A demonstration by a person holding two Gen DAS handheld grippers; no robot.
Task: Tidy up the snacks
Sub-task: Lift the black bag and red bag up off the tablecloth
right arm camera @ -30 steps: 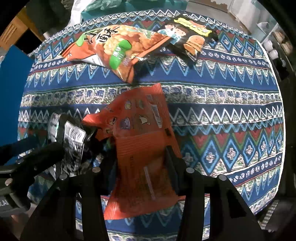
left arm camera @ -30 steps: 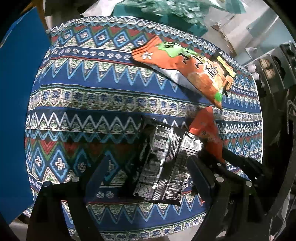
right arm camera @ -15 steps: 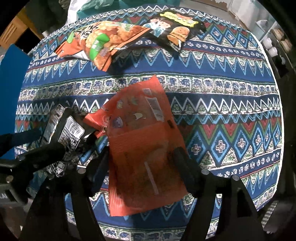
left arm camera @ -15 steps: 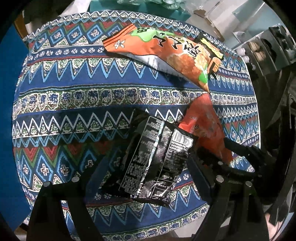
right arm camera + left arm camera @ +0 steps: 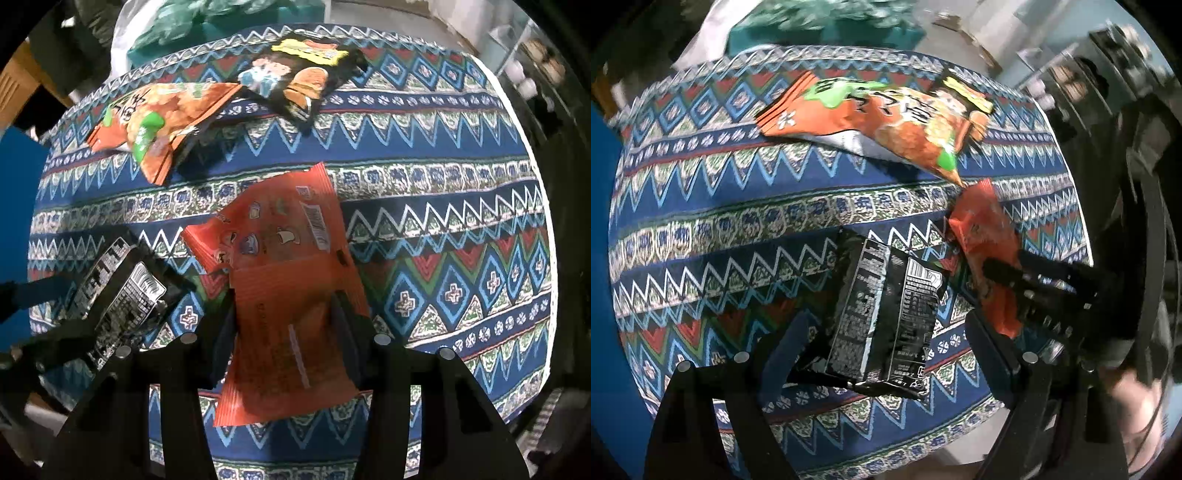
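Observation:
My left gripper point(image 5: 886, 336) is closed on a black snack packet point(image 5: 886, 314) with white print, held above the patterned tablecloth point(image 5: 720, 206). My right gripper point(image 5: 284, 325) is closed on an orange snack packet point(image 5: 284, 266), also lifted. Each packet shows in the other view: the orange one in the left wrist view point(image 5: 986, 236), the black one in the right wrist view point(image 5: 118, 295). A large orange chip bag point(image 5: 879, 122) and a black burger-print packet point(image 5: 299, 77) lie at the table's far side.
The round table's edge point(image 5: 543, 229) curves on the right. A blue panel point(image 5: 14, 206) stands at the left. A teal bag point(image 5: 820, 22) sits beyond the far edge. Shelving point(image 5: 1108, 59) stands at the far right.
Both grippers have risen and pulled back a little with their packets. The right gripper's fingers opened slightly half a second ago and are now tight on the orange packet again.

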